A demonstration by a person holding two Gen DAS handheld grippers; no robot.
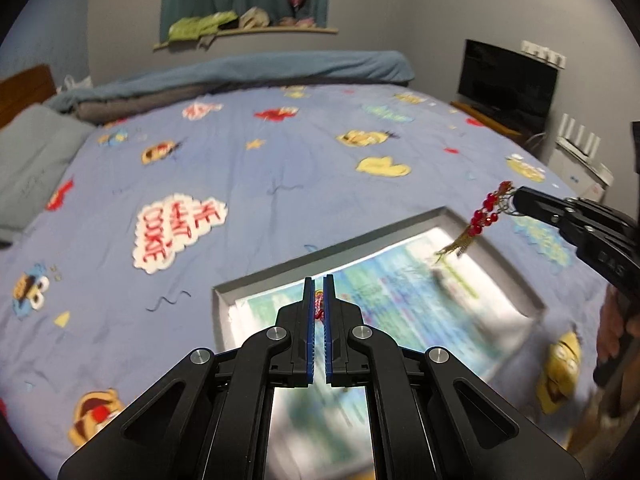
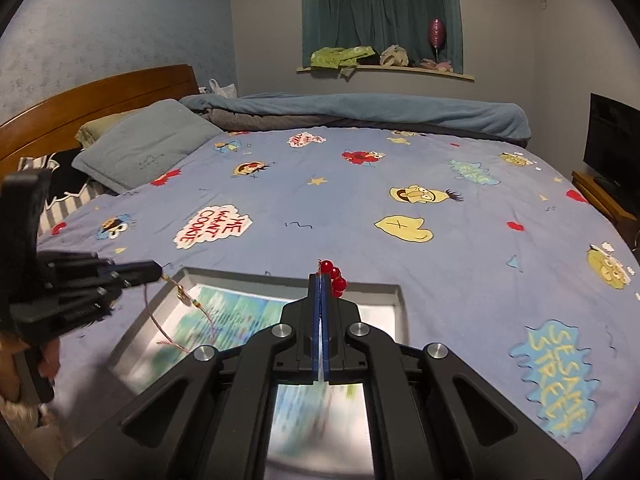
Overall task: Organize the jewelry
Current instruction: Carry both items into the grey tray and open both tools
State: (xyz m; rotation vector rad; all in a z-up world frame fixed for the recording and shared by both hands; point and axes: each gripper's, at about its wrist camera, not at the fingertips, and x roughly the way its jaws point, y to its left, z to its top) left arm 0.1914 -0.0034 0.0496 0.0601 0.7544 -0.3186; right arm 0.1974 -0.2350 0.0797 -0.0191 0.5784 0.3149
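A grey tray (image 1: 280, 268) with a colourful paper liner lies on the bed; it also shows in the right wrist view (image 2: 394, 292). My left gripper (image 1: 319, 284) is shut on a thin red cord bracelet (image 2: 180, 296), which dangles over the tray's left side. It shows from the side in the right wrist view (image 2: 158, 270). My right gripper (image 2: 320, 280) is shut on a red bead piece (image 2: 335, 278) with gold tassels. In the left wrist view, that piece (image 1: 484, 212) hangs from the right gripper (image 1: 518, 196) above the tray's far right corner.
The bed has a blue cartoon-print sheet (image 2: 360, 216). A grey pillow (image 2: 148, 144) and a wooden headboard (image 2: 96, 96) are at the left. A rolled blue blanket (image 2: 360, 112) lies along the far edge. A TV (image 1: 508, 84) stands at the right.
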